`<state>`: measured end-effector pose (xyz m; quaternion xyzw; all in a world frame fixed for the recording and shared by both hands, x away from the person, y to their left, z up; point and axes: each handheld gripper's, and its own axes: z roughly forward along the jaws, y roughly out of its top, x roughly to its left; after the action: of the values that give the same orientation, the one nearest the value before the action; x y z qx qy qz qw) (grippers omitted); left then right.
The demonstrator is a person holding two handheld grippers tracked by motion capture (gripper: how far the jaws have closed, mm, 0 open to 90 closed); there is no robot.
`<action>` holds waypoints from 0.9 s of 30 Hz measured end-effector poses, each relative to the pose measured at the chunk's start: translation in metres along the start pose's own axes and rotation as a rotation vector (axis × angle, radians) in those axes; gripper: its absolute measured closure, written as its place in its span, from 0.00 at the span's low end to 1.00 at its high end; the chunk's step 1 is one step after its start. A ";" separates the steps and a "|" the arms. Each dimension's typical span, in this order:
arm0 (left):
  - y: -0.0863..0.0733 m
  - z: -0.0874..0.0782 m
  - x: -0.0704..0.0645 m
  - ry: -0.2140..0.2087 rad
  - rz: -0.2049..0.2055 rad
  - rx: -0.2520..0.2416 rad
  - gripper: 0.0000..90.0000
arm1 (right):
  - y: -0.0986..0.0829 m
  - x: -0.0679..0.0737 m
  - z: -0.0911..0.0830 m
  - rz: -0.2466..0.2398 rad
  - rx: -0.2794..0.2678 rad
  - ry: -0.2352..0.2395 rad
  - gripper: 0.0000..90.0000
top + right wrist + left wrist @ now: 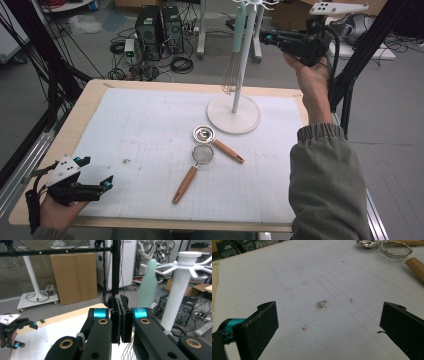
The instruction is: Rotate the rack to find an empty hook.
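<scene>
The whisk [233,60] has a light green handle and thin grey wires, and it hangs on a white stand [235,111]. The strainer [202,154] and the little cup [204,133] are shiny silver with light brown wood handles, and they lie on a white mat [150,125] with thin grey squares drawn on it. The table [82,107] edge is pale wood, and both grippers, left [95,187] and right [267,38], are black with bright blue bits.

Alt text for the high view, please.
A whisk with a mint handle hangs on a white hook stand at the table's far side; the raised right gripper is beside it, jaws shut. A small strainer and metal spoon, both wooden-handled, lie mid-table; the open left gripper rests near-left.
</scene>
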<state>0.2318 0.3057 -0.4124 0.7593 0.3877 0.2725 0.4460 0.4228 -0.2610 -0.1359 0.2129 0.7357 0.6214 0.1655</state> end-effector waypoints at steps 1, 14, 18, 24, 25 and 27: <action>0.000 0.000 0.000 0.000 -0.001 -0.001 0.03 | -0.001 0.001 0.000 0.008 0.009 0.007 0.99; 0.000 -0.001 0.000 0.000 0.002 -0.001 0.03 | -0.014 0.015 -0.011 -0.006 0.010 0.032 0.96; 0.000 -0.001 -0.001 0.000 0.004 -0.001 0.03 | -0.020 0.020 -0.017 -0.001 0.012 0.038 0.95; 0.001 0.000 -0.002 0.001 0.004 -0.004 0.03 | -0.033 0.027 -0.029 0.005 -0.001 0.048 0.94; 0.001 -0.001 -0.002 0.001 0.008 -0.001 0.03 | -0.035 0.028 -0.031 0.005 -0.007 0.050 0.93; 0.001 -0.001 -0.003 0.002 0.008 -0.002 0.03 | -0.038 0.030 -0.035 0.008 -0.011 0.054 0.92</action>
<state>0.2301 0.3035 -0.4116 0.7601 0.3847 0.2756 0.4452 0.3749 -0.2797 -0.1670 0.1978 0.7355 0.6317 0.1443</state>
